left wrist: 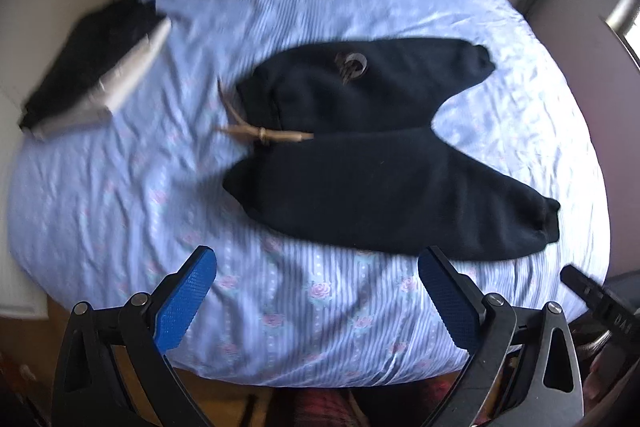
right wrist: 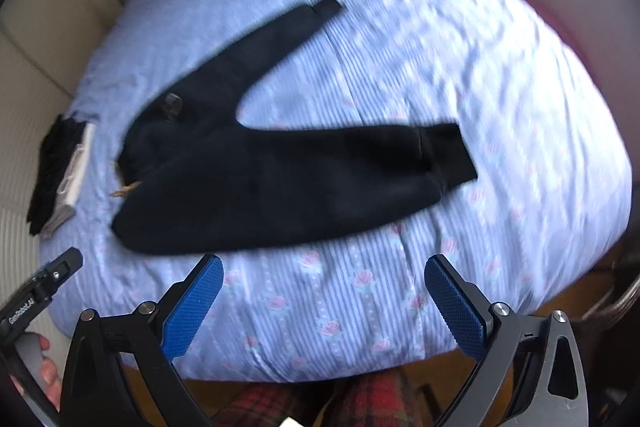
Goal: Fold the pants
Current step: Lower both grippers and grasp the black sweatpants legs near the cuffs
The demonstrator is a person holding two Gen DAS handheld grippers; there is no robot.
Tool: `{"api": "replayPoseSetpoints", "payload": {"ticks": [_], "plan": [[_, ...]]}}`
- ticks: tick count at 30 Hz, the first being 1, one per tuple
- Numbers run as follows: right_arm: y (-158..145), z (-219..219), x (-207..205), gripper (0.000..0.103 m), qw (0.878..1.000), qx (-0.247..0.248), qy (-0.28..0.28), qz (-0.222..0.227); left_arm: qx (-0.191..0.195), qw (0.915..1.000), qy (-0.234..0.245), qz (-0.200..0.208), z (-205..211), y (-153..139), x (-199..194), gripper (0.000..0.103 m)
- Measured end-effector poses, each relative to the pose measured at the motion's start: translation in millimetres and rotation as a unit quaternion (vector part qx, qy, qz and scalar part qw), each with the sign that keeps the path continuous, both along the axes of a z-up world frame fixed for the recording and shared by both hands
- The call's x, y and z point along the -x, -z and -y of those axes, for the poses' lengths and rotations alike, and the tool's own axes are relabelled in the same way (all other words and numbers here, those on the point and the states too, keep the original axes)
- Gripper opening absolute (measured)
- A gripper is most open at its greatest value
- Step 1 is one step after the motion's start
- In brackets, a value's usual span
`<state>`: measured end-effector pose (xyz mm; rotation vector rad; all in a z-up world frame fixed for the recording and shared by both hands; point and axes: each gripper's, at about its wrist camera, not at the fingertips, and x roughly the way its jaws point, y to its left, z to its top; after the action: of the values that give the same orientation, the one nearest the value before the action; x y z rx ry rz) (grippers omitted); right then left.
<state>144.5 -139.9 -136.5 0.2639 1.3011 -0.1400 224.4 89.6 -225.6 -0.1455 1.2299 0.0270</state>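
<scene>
Dark navy pants [left wrist: 376, 163] lie flat on a bed, legs spread in a V toward the right, waistband to the left with a tan drawstring [left wrist: 260, 135]. A small round emblem [left wrist: 352, 65] sits on the far leg. The right wrist view shows the same pants [right wrist: 280, 171], cuffs pointing right and up. My left gripper [left wrist: 316, 271] hovers open above the near bed edge, short of the near leg. My right gripper [right wrist: 324, 277] is also open, just below the pants' near edge. Neither holds anything.
The bed has a light blue striped cover with pink roses [left wrist: 320, 327]. A folded dark and grey garment stack [left wrist: 96, 67] lies at the bed's left edge, also seen as the stack [right wrist: 60, 175]. A hand [right wrist: 44, 367] holds the other gripper's handle. Red plaid fabric [right wrist: 360, 403] shows below.
</scene>
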Motion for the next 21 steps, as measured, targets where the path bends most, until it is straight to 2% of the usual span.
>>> {"api": "replayPoseSetpoints", "payload": {"ticks": [5, 11, 18, 21], "plan": [[45.0, 22.6, -18.6, 0.1, 0.997, -0.033, 0.023, -0.06, 0.037, 0.9951, -0.071, -0.058, -11.7, 46.2, -21.5, 0.102], [78.5, 43.2, -40.4, 0.099, 0.992, -0.062, 0.052, -0.095, 0.051, 0.9853, -0.127, -0.103, -18.6, 94.1, -39.2, 0.102], [124.3, 49.2, -59.8, 0.095, 0.983, -0.082, 0.063, -0.149, 0.092, 0.9712, -0.168, -0.142, -26.8, 134.6, -60.3, 0.102], [139.0, 49.4, -65.6, 0.089, 0.98, -0.086, 0.061, -0.169, 0.109, 0.9653, -0.178, -0.157, -27.8, 149.2, -69.4, 0.101]]}}
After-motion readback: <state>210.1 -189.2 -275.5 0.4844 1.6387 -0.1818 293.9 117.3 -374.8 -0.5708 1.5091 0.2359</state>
